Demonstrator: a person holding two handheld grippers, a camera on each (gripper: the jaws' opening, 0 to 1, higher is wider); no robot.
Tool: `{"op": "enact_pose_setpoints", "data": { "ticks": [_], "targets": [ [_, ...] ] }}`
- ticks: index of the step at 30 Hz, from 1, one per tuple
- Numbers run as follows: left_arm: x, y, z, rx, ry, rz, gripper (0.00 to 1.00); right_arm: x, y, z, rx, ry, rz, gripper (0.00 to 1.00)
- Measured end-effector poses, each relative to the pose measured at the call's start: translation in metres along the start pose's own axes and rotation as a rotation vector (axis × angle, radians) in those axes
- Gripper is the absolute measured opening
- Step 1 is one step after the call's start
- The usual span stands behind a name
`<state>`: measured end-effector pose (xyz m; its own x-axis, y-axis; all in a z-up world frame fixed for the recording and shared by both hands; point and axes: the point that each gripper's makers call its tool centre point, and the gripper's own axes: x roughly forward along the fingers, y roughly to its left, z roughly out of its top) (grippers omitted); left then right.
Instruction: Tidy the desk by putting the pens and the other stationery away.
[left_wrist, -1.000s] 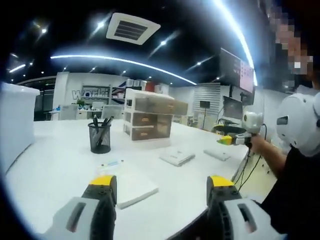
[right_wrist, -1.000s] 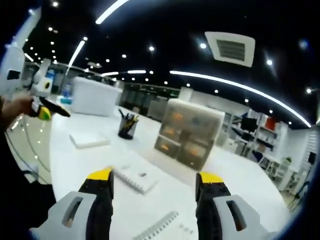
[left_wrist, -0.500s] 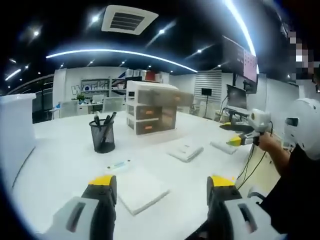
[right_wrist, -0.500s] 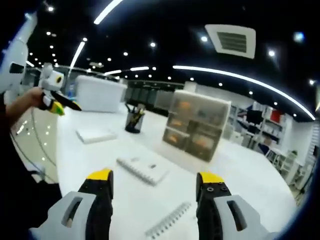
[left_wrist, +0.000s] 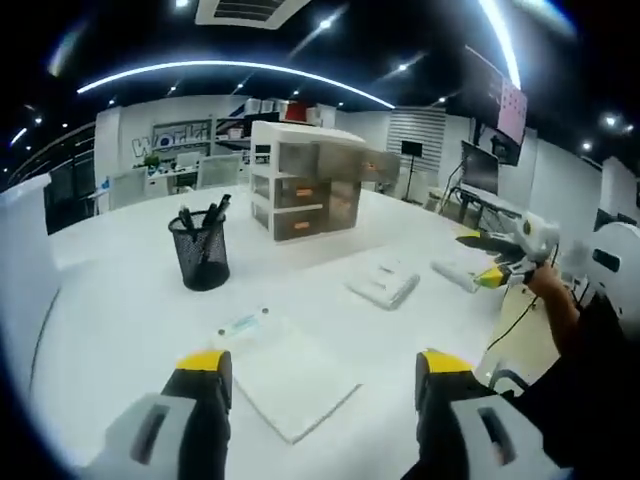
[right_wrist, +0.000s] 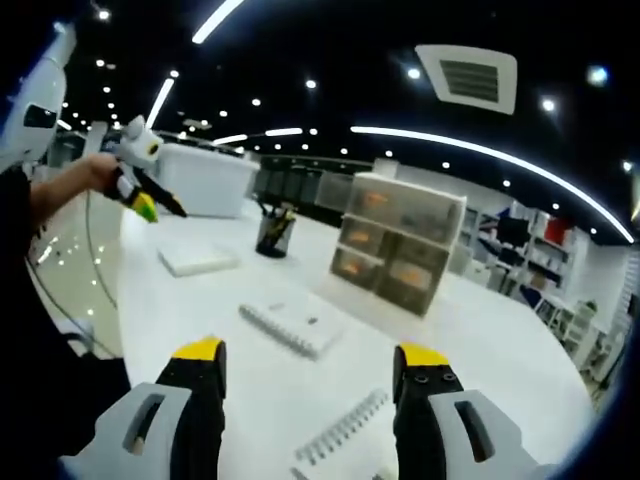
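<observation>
A black mesh pen cup (left_wrist: 203, 255) with several pens stands on the white desk (left_wrist: 120, 310), left of a translucent drawer unit (left_wrist: 305, 192). Flat on the desk lie a white pad (left_wrist: 295, 375), a small pale item (left_wrist: 243, 323), a spiral notebook (left_wrist: 383, 285) and another notebook (left_wrist: 460, 272). My left gripper (left_wrist: 325, 365) hovers open above the white pad. My right gripper (right_wrist: 311, 355) is open over the desk, behind a spiral notebook (right_wrist: 293, 325), with a second one (right_wrist: 345, 430) between its jaws. The pen cup (right_wrist: 273, 232) and drawer unit (right_wrist: 400, 255) stand beyond.
A large white bin (right_wrist: 205, 182) stands at the desk's far end, with a white pad (right_wrist: 198, 258) in front of it. A person's hand holds the right gripper (left_wrist: 505, 250) at the desk's edge; the left gripper (right_wrist: 145, 190) shows off the desk's left edge.
Both cameras have risen and tipped down toward the desk, so more of the desktop shows. Both grippers stay open and hold nothing.
</observation>
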<state>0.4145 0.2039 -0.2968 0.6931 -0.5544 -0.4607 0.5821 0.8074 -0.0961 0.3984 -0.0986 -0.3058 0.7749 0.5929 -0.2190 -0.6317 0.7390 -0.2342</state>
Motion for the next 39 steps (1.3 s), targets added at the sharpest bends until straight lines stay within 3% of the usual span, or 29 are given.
{"op": "enact_pose_setpoints", "data": {
  "ticks": [5, 24, 32, 39],
  "targets": [
    [0.009, 0.01, 0.004, -0.03, 0.02, -0.004, 0.76, -0.003, -0.002, -0.002, 0.009, -0.001, -0.004, 0.64],
    [0.029, 0.027, 0.01, 0.04, 0.131, -0.012, 0.79, -0.004, -0.005, -0.011, 0.022, 0.02, -0.005, 0.64],
    [0.04, 0.045, 0.01, -0.006, 0.237, 0.007, 0.79, -0.003, -0.002, -0.013, 0.019, 0.023, 0.005, 0.64],
    [0.05, 0.045, 0.016, -0.11, 0.275, 0.024, 0.75, -0.005, 0.001, -0.014, 0.017, 0.025, 0.012, 0.64]
  ]
}}
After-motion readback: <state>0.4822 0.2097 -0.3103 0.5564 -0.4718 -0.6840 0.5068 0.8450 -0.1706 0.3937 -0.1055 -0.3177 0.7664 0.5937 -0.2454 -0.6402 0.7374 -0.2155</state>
